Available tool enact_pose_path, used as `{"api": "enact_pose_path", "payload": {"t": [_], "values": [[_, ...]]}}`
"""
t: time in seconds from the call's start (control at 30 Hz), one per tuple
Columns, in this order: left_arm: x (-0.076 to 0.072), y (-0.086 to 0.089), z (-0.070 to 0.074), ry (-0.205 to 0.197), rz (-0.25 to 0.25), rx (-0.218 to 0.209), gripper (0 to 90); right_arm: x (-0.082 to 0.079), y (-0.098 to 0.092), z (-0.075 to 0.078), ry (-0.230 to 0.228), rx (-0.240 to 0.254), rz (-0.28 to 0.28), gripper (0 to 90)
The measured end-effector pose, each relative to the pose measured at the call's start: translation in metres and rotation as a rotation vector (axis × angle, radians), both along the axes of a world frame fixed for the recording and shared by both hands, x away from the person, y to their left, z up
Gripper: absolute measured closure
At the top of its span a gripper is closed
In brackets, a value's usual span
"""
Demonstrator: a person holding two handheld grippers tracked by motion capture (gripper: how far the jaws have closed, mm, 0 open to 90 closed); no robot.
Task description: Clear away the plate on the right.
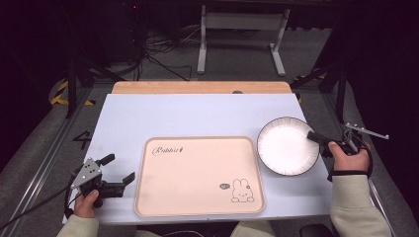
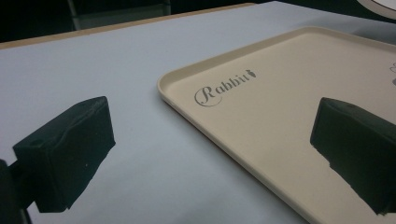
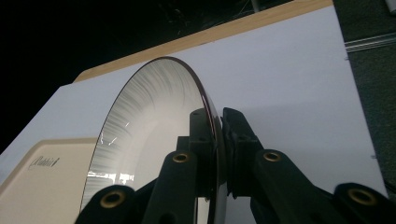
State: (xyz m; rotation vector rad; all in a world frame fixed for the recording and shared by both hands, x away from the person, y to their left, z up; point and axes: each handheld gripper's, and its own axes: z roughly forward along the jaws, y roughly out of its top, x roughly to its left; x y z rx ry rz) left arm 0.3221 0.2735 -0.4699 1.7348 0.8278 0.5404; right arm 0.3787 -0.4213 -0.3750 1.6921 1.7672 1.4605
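The right tongs (image 1: 316,137) are pinching the rim of the round white ceramic plate with a thin dark edge (image 1: 286,145), which sits near the right edge of the counter (image 1: 197,116), a wooden top covered with a pale blue-white sheet. In the high view the black jaws reach in from the right and grip the plate at its right-hand rim, with the person's right hand (image 1: 350,157) just behind them, close to the counter's right edge. In the right gripper view the plate (image 3: 149,126) stands edge-on between the two jaws: one jaw lies against the white ribbed face, the other against the underside, and the dark rim runs up through the narrow gap between them, so the jaws are pressed tight on the thin wall. The plate rises away from the tongs toward the far wooden edge of the counter

The beige rectangular plastic tray printed with "Rabbit" and a small rabbit drawing (image 1: 200,175) lies at the middle of the counter's near edge, just left of the plate and apart from it

The left tongs (image 1: 119,172) are spread wide with nothing between them, held near the near left corner of the counter. In the left gripper view one jaw hangs over the bare sheet and the other over the tray's (image 2: 280,107) near corner
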Motion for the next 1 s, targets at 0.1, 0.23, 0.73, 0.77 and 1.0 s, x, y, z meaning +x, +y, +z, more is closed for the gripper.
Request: {"api": "enact_pose_path", "payload": {"t": [0.1,0.23,0.73,0.77,1.0], "values": [[0.0,0.0,0.0,0.003,-0.003,0.006,0.3,0.002,0.007,0.003,-0.002,-0.002,0.018,83.8],[0.0,0.0,0.0,0.003,-0.003,0.006,0.3,0.005,0.021,0.007,0.0,0.011,0.058,83.8],[0.0,0.0,0.0,0.002,-0.003,0.008,0.3,0.015,0.069,0.019,0.009,0.026,0.184,83.6],[0.0,0.0,0.0,0.003,-0.003,0.008,0.3,0.015,0.073,0.02,0.011,0.029,0.194,83.6],[0.0,0.0,0.0,0.003,-0.002,0.008,0.3,0.019,0.089,0.022,0.014,0.037,0.231,83.5]]}}
